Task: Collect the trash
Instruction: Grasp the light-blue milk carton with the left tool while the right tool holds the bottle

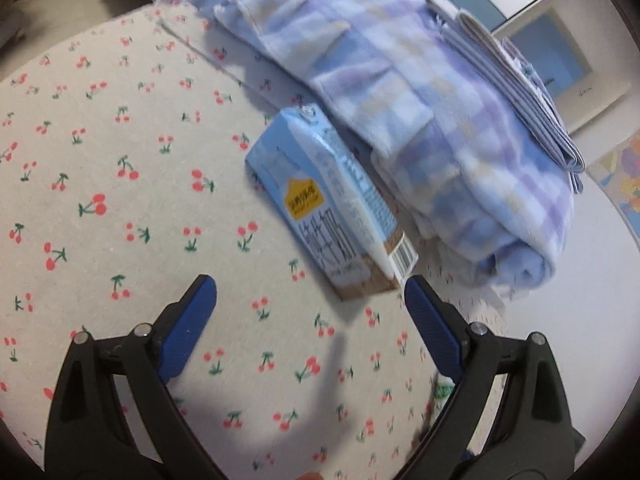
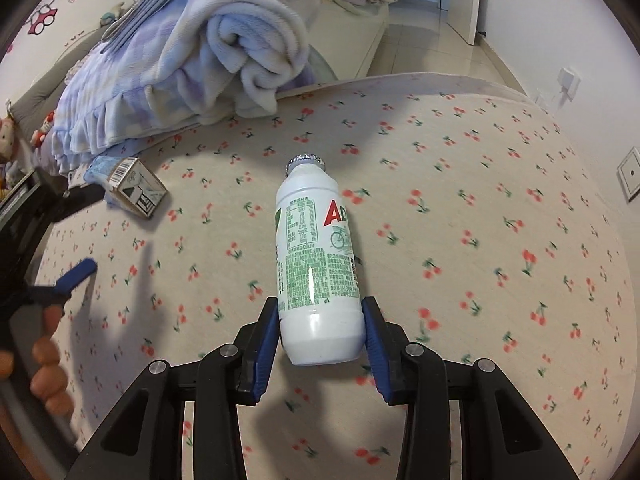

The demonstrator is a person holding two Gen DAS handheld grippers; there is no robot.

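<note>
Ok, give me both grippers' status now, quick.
Left gripper: open, empty, just short of the blue milk carton.
Right gripper: shut on the white bottle, gripped at its base.

Bottle (image 2: 318, 264): smooth white plastic, glossy, with a bright streak of glare down its printed label; crinkled foil cap (image 2: 306, 161) at its far end. Carton (image 1: 330, 208), centre of the left wrist view: coated paperboard, lightly sheened, printed pale blue and brown. Sheet (image 1: 120, 184): matt woven cloth with a cherry print, faintly grainy. Blanket (image 1: 400, 92), upper right of the left wrist view: thick fleece, soft and fuzzy, checked blue and lilac, with a ruffled edge. Right gripper (image 2: 322, 316): matt black plastic arms, textured blue pads (image 2: 267, 344), dull metal pins. Left gripper (image 1: 310, 292): same finish. Floor (image 2: 420, 36), top of the right wrist view: glossy tile.
</note>
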